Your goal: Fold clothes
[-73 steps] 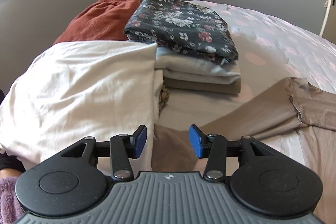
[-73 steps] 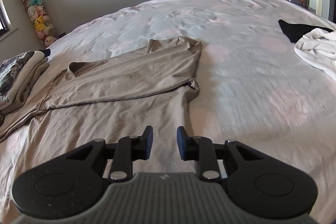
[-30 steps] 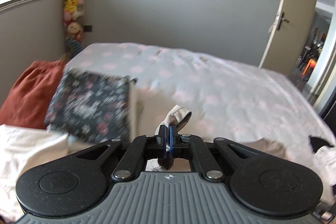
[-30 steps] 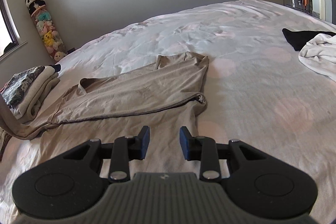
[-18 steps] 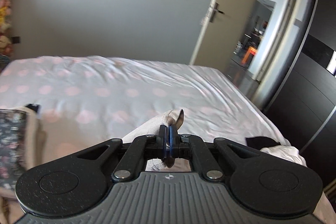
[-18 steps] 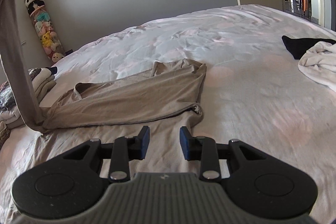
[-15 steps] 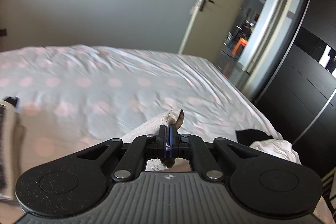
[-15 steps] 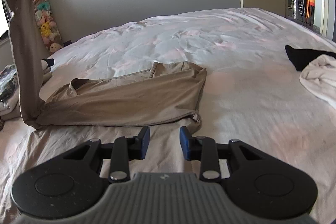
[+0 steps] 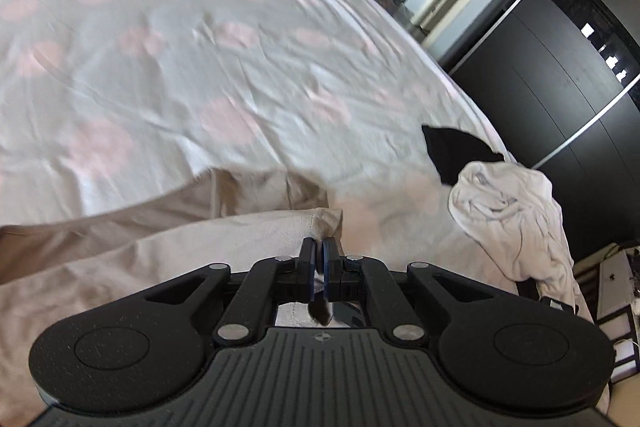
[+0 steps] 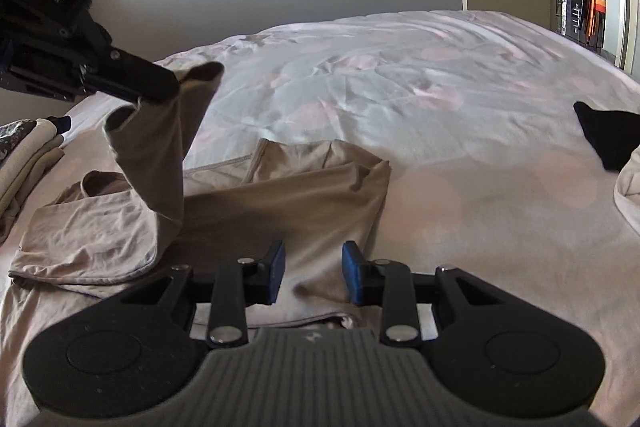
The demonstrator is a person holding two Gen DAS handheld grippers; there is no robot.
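Spreading across the dotted bed sheet (image 10: 400,67), the tan shirt (image 10: 280,195) lies flat with one side already doubled over its body. Its left sleeve (image 10: 160,147) has come up off the bed since a couple of seconds ago and now arcs over the torso, pinched at the cuff by the left gripper (image 9: 319,259), which had stood open beside the folded stack (image 10: 24,155). I'd judge the sleeve is being carried inward for a fold. The right gripper (image 10: 313,273) hovers low over the hem, jaws apart, holding nothing.
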